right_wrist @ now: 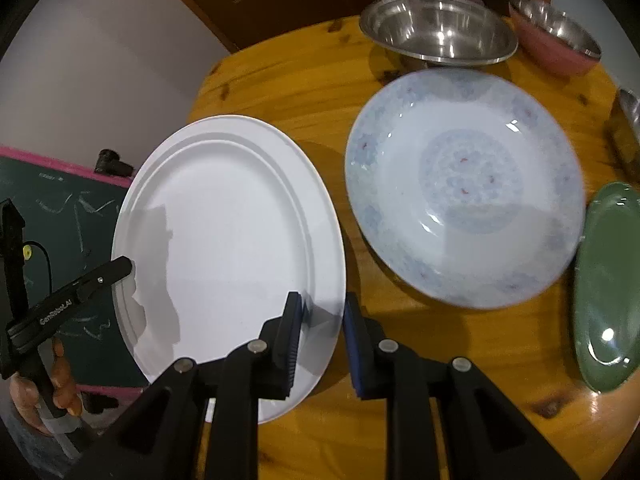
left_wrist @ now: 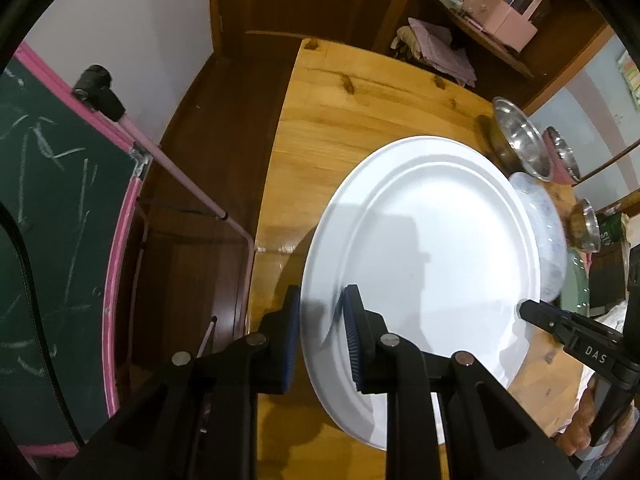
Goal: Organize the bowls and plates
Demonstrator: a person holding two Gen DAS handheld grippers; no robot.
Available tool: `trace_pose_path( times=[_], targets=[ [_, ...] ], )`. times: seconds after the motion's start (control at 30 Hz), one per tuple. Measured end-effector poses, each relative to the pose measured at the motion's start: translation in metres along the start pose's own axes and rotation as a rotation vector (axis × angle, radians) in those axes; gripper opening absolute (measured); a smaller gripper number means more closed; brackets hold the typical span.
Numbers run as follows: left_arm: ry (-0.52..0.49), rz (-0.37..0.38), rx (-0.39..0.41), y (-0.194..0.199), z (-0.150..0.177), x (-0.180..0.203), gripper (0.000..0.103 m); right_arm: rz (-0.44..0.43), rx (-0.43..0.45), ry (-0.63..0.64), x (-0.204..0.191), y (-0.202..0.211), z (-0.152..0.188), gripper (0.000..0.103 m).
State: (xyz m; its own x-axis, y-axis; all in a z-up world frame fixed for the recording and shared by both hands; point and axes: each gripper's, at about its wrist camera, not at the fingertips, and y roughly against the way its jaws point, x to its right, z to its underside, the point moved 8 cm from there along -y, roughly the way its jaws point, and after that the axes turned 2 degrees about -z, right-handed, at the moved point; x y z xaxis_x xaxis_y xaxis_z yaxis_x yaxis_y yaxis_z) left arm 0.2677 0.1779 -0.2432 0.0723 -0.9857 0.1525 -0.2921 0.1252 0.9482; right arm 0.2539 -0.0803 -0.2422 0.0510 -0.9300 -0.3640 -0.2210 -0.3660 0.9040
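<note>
A large white oval plate (left_wrist: 432,264) (right_wrist: 228,240) is tilted above the wooden table (left_wrist: 344,120). My left gripper (left_wrist: 320,328) straddles its left rim, jaws open, one finger on each side. My right gripper (right_wrist: 320,332) straddles the opposite rim, jaws open. Whether either pad touches the plate I cannot tell. The right gripper's tip (left_wrist: 536,312) shows at the plate's far edge in the left wrist view; the left one (right_wrist: 116,268) shows in the right wrist view. A pale blue patterned deep plate (right_wrist: 464,184) lies beside the white one.
A large steel bowl (right_wrist: 436,32) and a pink-sided steel bowl (right_wrist: 556,40) stand at the back. A green oval dish (right_wrist: 608,280) lies at the right edge. Another steel bowl (left_wrist: 588,224) shows far right. A green chalkboard (left_wrist: 52,240) stands left of the table.
</note>
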Motion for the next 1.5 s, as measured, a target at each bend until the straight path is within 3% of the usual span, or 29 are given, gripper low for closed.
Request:
trace_pose_path(
  times=[0.33,0.57,0.87,1.13,1.5],
  targets=[
    [-0.042,-0.001,0.052,0.063,0.046,0.027,0.019,0.024,0.045,0.059,-0.002,0.065,0.039,0.021],
    [-0.097,-0.004,0.046,0.077,0.087,0.047,0.019,0.046,0.056,0.072,0.009,0.090,0.078,0.021],
    [-0.121,-0.007,-0.026,0.048,0.136,0.055,0.020,0.083,0.014,0.064,0.032,0.080,0.123,0.021],
    [-0.053,0.011,-0.090,0.007,0.169,0.048,0.020,0.110,-0.056,0.050,0.049,0.048,0.151,0.021],
    [-0.008,-0.004,-0.100,-0.018,0.180,0.039,0.021,0.139,-0.078,0.067,0.047,0.025,0.153,0.021]
  ],
)
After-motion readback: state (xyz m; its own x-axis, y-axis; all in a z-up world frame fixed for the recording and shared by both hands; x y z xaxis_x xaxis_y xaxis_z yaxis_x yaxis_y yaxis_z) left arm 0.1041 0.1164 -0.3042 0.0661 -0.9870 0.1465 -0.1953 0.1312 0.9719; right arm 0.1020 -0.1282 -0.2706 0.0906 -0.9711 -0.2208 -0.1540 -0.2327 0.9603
